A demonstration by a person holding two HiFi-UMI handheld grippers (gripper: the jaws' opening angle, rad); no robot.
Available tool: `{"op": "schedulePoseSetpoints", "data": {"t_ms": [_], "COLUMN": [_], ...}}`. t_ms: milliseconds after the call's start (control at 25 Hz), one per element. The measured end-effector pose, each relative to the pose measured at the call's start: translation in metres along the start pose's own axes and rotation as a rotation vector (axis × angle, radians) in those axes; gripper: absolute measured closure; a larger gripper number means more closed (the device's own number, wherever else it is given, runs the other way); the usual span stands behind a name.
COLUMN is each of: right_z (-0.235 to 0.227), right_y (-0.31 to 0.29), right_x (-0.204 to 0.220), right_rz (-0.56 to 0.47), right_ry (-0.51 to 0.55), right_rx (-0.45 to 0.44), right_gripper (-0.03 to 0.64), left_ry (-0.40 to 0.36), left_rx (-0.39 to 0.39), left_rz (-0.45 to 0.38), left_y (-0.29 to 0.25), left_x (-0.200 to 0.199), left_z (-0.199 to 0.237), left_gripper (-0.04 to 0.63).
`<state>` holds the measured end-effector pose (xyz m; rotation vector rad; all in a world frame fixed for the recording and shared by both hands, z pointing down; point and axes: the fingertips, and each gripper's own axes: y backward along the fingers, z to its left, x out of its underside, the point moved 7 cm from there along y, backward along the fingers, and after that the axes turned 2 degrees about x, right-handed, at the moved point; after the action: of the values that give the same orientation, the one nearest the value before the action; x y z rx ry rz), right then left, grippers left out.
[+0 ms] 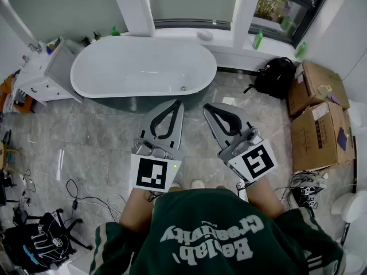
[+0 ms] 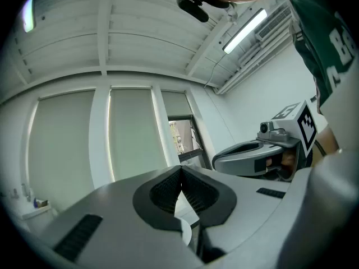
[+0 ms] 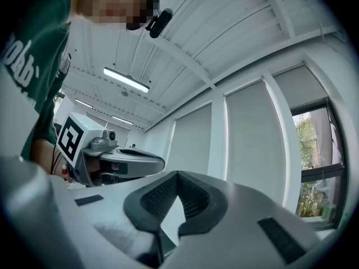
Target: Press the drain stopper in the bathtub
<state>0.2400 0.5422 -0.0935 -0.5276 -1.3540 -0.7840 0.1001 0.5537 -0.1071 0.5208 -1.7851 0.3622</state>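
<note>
The white oval bathtub [image 1: 132,67] stands under the window at the far side of the marble floor. A small round drain stopper [image 1: 183,88] sits on the tub's bottom near its right end. I hold both grippers up in front of my chest, short of the tub and pointing toward it. The left gripper [image 1: 178,102] is shut with nothing in it, its tips meeting [image 2: 180,167]. The right gripper [image 1: 206,106] is shut and empty too [image 3: 178,174]. Both gripper views look up at blinds and ceiling; neither shows the tub.
A white cabinet [image 1: 40,76] stands left of the tub. A black backpack [image 1: 275,76] and cardboard boxes [image 1: 318,113] are at the right. Green bottles [image 1: 258,39] stand on the sill. Cables [image 1: 80,196] and a black bag [image 1: 40,239] lie at the lower left.
</note>
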Motion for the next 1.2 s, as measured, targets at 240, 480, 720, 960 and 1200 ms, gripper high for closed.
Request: {"op": "schedulePoseSetpoints", "data": {"t_ms": [240,480,720,960,1200], "right_z": [0.004,0.004,0.003,0.001,0.008], "right_y": [0.006,0.01,0.017,0.02,0.02], "right_x": [-0.002,-0.004,-0.006,-0.008,-0.005], "right_rz": [-0.006,-0.033,-0.066,-0.076,-0.082], "right_ry": [0.015,0.004,-0.028,-0.038,-0.066], "right_rx": [-0.005,-0.001,0.019,0.016,0.006], "right_gripper": [0.601,0.601,0.601,0.601,0.601], "left_ry": [0.021,0.027,0.023,0.016,0.022], "left_rx": [-0.013,-0.026,-0.033,-0.046,-0.061], "left_rz": [0.012,0.011,0.017,0.038,0.049], "left_y": [0.01,0.017,0.024,0.026,0.037], "left_x": [-0.001,-0.001,0.0,0.0,0.003], "left_z": [-0.003,-0.005,-0.009,-0.012,-0.011], "left_gripper": [0.592,0.592,0.592,0.592,0.592]}}
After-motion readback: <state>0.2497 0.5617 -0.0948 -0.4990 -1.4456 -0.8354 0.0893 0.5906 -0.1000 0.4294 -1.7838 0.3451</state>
